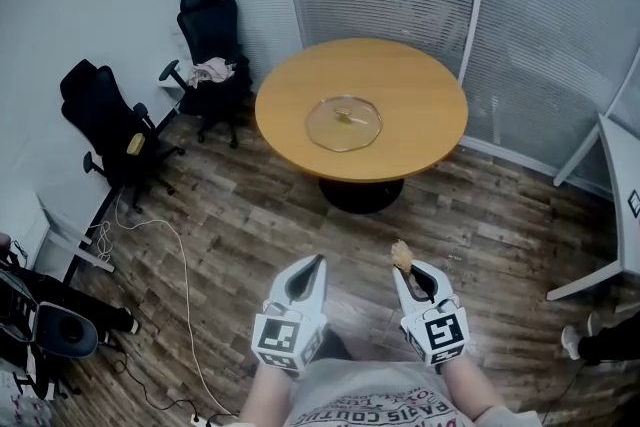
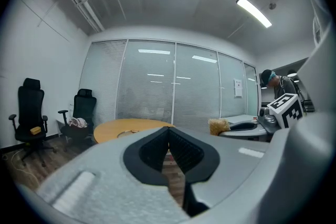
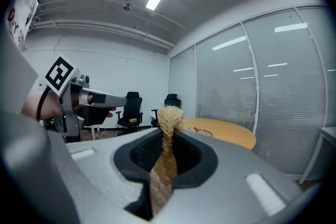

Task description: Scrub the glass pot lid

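Head view: the glass pot lid [image 1: 344, 123] lies flat near the middle of the round tabletop [image 1: 425, 90], well apart from the left hand-held gripper [image 1: 318, 261] and the right hand-held gripper [image 1: 403, 271], both held over the wooden floor [image 1: 240, 215]

Left gripper view: its jaws are closed together with nothing between them

Right gripper view: its jaws are clamped on a straw-coloured brush [image 3: 169, 117], whose bristles stick out past the tips
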{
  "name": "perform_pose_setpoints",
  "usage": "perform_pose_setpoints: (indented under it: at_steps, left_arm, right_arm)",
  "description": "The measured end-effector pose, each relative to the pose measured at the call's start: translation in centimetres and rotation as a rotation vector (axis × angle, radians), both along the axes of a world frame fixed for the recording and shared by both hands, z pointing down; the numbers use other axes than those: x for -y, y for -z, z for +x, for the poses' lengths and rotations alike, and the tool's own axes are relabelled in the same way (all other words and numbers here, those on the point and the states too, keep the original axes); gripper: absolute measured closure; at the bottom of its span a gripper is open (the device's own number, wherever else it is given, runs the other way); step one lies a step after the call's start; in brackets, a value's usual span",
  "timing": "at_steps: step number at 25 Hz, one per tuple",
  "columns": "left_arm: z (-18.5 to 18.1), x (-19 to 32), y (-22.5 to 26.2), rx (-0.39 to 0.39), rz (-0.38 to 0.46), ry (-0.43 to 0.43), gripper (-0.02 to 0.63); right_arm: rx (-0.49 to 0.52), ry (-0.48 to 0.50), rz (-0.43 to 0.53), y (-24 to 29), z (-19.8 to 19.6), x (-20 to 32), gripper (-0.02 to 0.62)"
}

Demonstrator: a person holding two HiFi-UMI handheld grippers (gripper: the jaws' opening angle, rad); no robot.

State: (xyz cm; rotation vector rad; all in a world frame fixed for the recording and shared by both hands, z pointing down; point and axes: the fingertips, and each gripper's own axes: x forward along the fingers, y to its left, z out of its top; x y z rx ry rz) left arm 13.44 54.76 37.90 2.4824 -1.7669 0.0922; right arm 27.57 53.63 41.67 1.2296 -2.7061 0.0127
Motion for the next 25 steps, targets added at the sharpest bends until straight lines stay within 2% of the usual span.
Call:
perform_pose_setpoints:
  at_steps: [9, 18, 22, 25]
  left_arm:
    - [-8.2, 12.5, 1.3, -0.009, -0.012, -0.119, 0.599]
    - [-17.8, 23.6, 1.7, -0.020, -0.068, -0.235, 0.600]
    - [-20.1, 26.8, 1.1, -0.028, -0.083, -0.264, 0.599]
    - [-20.7, 29.0, 0.9, -0.030, -0.070, -0.283, 0.599]
  right_arm:
    - [-0.030, -0.121, -0.018, 1.2, -8.1, 11.0, 0.540]
    - [-0.073, -0.230, -0.024, 2.3, -17.4, 20.8, 0.540]
    - [-0.087, -0.288, -0.027, 2.6, -19.5, 23.9, 0.540]
    - [-0.091, -0.279, -0.034, 1.4, -20.6, 25.7, 0.540]
